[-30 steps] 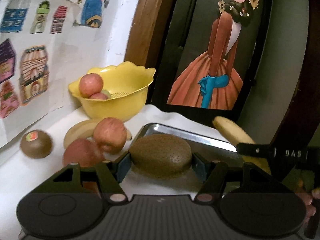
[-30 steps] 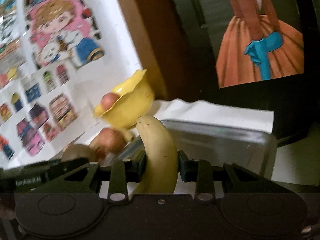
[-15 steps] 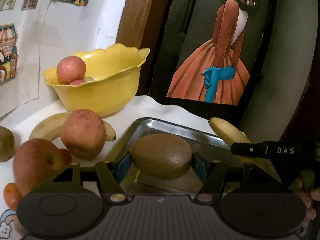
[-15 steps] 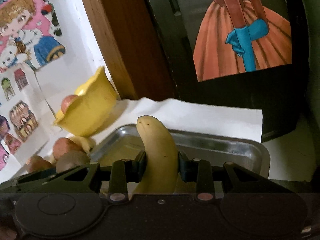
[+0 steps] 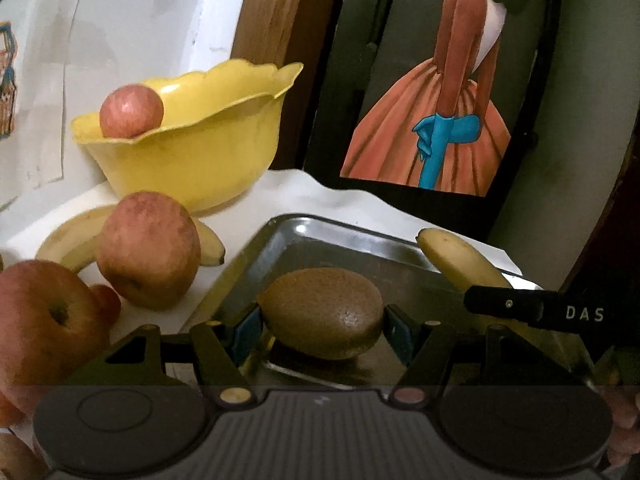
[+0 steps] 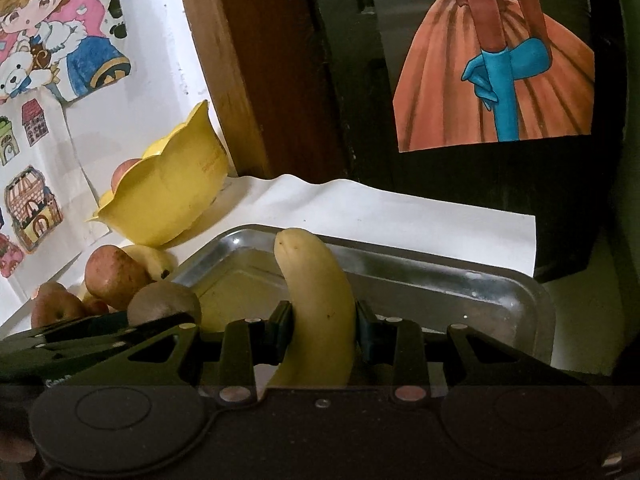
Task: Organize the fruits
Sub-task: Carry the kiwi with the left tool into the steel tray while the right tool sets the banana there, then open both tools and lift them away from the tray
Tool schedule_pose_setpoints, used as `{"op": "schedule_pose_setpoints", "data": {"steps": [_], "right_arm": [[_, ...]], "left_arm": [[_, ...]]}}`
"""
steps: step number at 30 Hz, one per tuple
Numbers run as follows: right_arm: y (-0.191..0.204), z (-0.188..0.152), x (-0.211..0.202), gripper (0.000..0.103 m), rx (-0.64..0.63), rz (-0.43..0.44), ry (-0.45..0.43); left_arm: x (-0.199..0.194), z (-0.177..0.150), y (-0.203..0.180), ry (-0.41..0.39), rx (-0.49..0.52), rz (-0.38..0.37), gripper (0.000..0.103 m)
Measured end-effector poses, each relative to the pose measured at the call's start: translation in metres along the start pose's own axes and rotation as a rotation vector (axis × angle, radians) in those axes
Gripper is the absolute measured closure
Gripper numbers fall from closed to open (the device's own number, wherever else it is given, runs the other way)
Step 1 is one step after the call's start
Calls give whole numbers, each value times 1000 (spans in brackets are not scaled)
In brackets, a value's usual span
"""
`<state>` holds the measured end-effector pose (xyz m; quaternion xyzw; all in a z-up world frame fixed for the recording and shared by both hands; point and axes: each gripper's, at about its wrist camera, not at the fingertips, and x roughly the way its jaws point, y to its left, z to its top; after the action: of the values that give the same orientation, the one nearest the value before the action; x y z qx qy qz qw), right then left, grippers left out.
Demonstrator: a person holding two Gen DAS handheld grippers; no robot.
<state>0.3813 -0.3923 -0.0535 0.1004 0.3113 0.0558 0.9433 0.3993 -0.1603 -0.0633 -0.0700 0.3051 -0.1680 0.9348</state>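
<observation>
The left gripper pinched a brown kiwi between its fingers, holding it low over the near left part of a metal tray; whether the kiwi touched the tray floor could not be told. The right gripper clamped a yellow banana at mid-length, its tip pointing up and away over the same tray. On the white-covered counter left of the tray lay two red apples, with a second banana behind the nearer-to-tray one. A yellow scalloped bowl stood behind them, holding another apple at its rim.
</observation>
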Motion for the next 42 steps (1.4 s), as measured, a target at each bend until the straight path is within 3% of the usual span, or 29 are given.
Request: {"op": "schedule_pose_setpoints", "data": {"steps": [8,15,18,23,25,29,34,42], "right_arm": [[1,1,9,67,-7,-5,58],[2,3,7,66,-13,-7,58],[3,2,3,57,-20,-22,45],[2,-3,-14,40,-1,-30,19],[4,-6,-29,30,-6,-36,-19],[13,-11,-69,20,-9,-19,-111],[37,-20,-126,6,-42,10,-241],[90,-41,-205,1,-120,50,-377]], "left_arm": [[2,1,-2,9,6,9,32],[3,2,-5,17,4,21,32],[2,3,-5,20,-4,21,31],[-15,6,-6,-25,-10,19,18],[-29,7,-7,-49,-13,15,15],[-68,11,-6,-128,-22,16,5],[-124,16,-8,-204,-11,29,0],[-217,7,-9,-305,34,53,0]]}}
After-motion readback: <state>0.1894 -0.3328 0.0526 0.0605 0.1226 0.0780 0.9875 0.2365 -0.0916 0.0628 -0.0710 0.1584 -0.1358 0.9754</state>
